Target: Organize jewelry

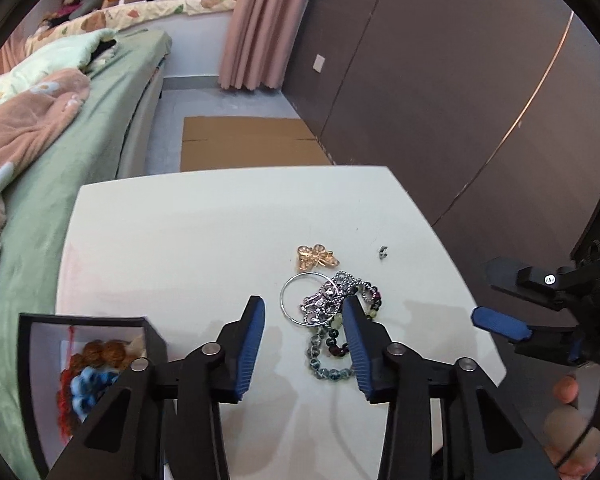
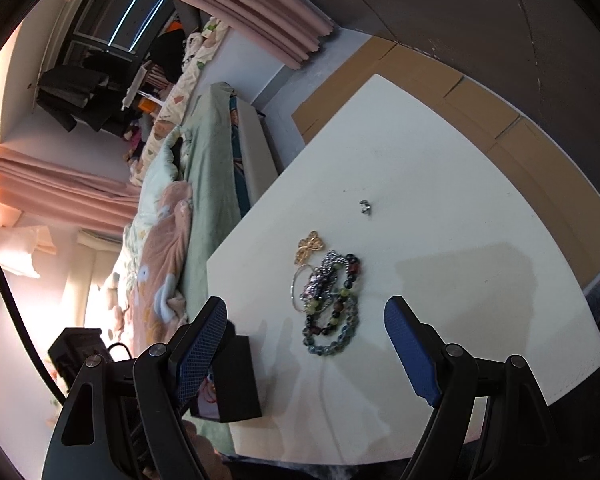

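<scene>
A tangle of jewelry [image 1: 332, 308] lies on the white table [image 1: 180, 240]: a silver bangle [image 1: 286, 300], beaded bracelets [image 1: 328, 364] and a silver chain. A gold butterfly brooch [image 1: 317, 258] lies just beyond it, and a small ring [image 1: 382, 253] further right. My left gripper [image 1: 304, 312] is open and empty, its right finger at the pile's edge. A black jewelry box [image 1: 88, 360] with beaded items stands at the left. My right gripper [image 2: 306, 320] is open and empty above the pile [image 2: 328, 300]; it also shows in the left wrist view [image 1: 500, 322].
A bed with green sheet and blankets [image 1: 40, 140] runs along the table's left side. Flat cardboard [image 1: 252, 144] lies on the floor beyond the table. A dark wardrobe wall [image 1: 460, 80] stands to the right. The box [image 2: 236, 380] sits at the table's edge.
</scene>
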The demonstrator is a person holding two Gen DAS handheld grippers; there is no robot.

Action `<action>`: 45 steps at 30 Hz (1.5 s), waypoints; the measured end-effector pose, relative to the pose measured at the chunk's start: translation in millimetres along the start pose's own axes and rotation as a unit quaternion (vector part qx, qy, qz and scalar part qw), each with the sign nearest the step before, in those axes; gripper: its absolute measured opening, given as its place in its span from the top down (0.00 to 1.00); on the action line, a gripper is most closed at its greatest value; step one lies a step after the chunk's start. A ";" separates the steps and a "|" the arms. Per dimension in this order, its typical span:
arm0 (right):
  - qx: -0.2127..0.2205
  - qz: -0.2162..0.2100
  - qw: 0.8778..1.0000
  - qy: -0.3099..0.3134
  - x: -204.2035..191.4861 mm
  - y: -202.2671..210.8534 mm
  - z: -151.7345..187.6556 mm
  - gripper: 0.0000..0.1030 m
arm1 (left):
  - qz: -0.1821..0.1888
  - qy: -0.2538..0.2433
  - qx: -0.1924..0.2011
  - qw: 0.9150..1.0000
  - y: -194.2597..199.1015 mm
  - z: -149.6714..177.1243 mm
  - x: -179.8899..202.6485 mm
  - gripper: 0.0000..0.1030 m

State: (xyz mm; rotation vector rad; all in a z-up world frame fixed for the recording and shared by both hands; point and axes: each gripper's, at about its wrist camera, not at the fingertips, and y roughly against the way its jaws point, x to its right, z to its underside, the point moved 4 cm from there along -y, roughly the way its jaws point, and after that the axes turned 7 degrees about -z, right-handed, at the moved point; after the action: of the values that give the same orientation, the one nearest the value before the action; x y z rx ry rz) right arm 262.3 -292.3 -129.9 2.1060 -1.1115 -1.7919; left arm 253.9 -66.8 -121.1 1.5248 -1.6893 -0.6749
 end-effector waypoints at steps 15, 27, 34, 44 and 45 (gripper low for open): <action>-0.026 0.014 1.000 -0.009 23.7 -13.5 -8.1 0.21 | -0.062 -0.033 -0.037 0.997 -61.6 2.0 10.0 0.76; -0.047 0.025 0.999 0.004 20.1 -27.7 -5.2 0.21 | -0.061 -0.068 -0.043 0.995 -69.4 10.5 20.9 1.00; -0.045 0.038 0.998 -0.003 25.6 -27.5 -4.0 0.21 | -0.037 -0.041 -0.051 0.997 -61.7 16.0 10.3 1.00; -0.049 0.043 0.998 -0.001 24.5 -29.0 -1.2 0.21 | -0.028 -0.016 -0.041 0.999 -43.6 9.5 -4.5 1.00; -0.050 0.043 0.998 0.000 23.8 -29.8 -0.8 0.21 | -0.028 -0.013 -0.042 0.999 -42.0 8.5 -6.3 1.00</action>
State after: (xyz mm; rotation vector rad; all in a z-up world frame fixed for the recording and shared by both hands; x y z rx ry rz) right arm 275.9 -286.2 -165.0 1.9714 -1.0721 -1.7709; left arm 271.8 -67.8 -160.5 1.5150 -1.6224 -0.7866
